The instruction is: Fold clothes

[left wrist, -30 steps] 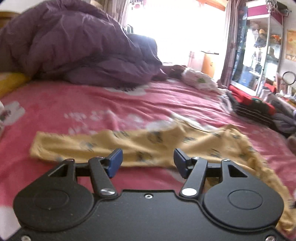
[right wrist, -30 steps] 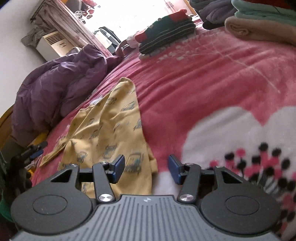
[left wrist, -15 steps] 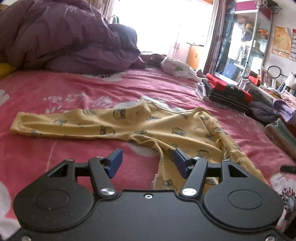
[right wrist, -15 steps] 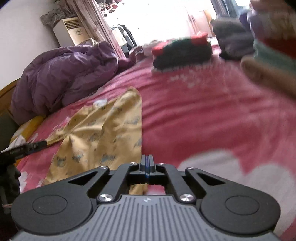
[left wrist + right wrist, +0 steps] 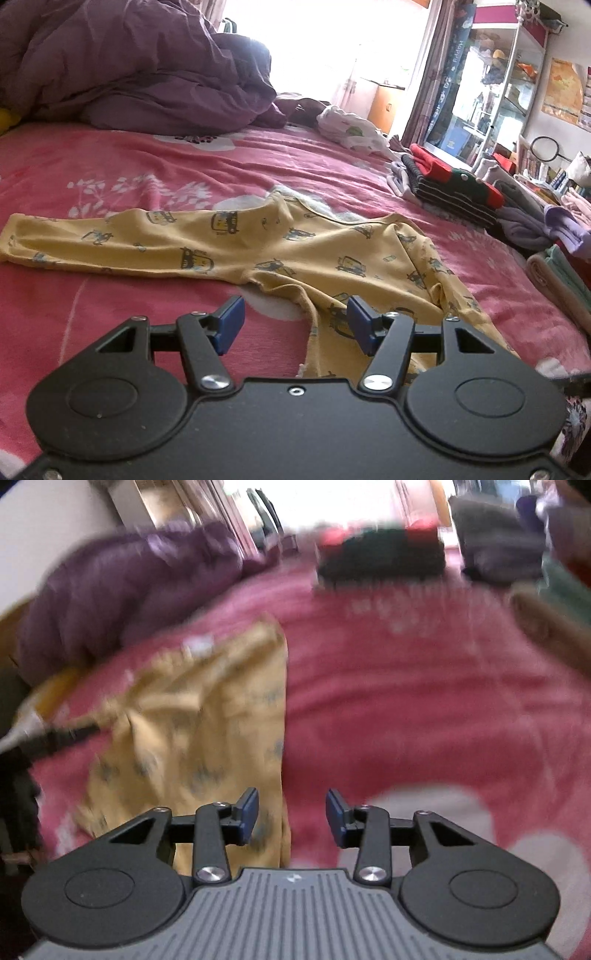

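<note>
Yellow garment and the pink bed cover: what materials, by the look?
Yellow garment: looks like thin, matte knit cotton jersey; it drapes in soft wrinkles and carries a printed car pattern. Pink bed cover: seems a soft woven or brushed sheet, matte, with white flower print; the exact fibre can't be told.

Yellow shirt (image 5: 280,251) with small dark car prints, pink bedsheet (image 5: 147,162) with white flowers, purple quilt (image 5: 129,62).
</note>
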A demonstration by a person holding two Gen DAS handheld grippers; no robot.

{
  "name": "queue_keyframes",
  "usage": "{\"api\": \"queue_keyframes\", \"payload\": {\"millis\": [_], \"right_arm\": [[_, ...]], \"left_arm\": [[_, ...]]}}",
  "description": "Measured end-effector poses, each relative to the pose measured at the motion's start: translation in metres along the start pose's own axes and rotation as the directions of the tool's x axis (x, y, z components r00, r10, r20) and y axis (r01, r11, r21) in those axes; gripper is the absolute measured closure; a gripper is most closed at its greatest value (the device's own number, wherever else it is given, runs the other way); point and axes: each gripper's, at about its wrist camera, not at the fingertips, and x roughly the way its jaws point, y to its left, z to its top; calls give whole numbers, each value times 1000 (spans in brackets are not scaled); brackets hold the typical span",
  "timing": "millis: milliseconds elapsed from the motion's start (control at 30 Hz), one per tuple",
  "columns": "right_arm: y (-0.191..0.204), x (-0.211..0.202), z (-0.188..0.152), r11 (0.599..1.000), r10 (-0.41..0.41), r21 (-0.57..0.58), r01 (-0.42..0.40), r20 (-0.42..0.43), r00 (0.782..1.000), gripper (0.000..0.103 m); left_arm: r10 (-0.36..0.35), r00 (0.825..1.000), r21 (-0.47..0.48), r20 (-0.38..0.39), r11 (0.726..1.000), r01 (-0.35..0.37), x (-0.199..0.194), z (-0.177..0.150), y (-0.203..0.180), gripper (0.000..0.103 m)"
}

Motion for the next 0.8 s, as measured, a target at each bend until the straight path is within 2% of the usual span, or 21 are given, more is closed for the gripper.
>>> {"api": "queue_keyframes", "payload": {"millis": [100, 133, 167, 200, 233, 333, 533, 667, 800], "right_arm": [[3, -2, -16, 999, 17, 37, -16, -46, 999, 59], [6, -5, -21, 1000, 15, 20, -14, -50, 999, 63], [9, -8, -26, 1000, 13, 3, -13, -54, 998, 69], [11, -11, -28, 1000, 13, -9, -14, -58, 998, 90], [13, -14, -28, 1000, 13, -16, -14, -54, 998, 95], [17, -27, -19, 999, -8, -48, 8, -12, 1000, 95], [21, -47, 21, 974, -112, -187, 127, 89, 990, 95], [15, -47, 57, 919, -205, -325, 225, 95, 974, 95], [2, -47, 92, 869, -276, -401, 290, 94, 956, 95]], "left_arm": [[-2, 1000, 9, 0, 1000, 2, 1, 0, -1, 43], [-1, 1000, 7, -2, 1000, 1, 3, 0, -1, 43], [-1, 1000, 5, -4, 1000, 1, 4, 0, -1, 43], [0, 1000, 4, -6, 1000, 0, 5, 0, -1, 43], [1, 1000, 4, -9, 1000, -1, 6, -1, -2, 43], [-1, 1000, 9, -9, 1000, 1, 6, -1, -4, 43], [2, 1000, 10, -11, 1000, -2, 7, -1, -6, 43], [4, 1000, 8, -12, 1000, -4, 8, -1, -5, 43], [2, 1000, 3, -10, 1000, -2, 9, 0, -4, 43]]}}
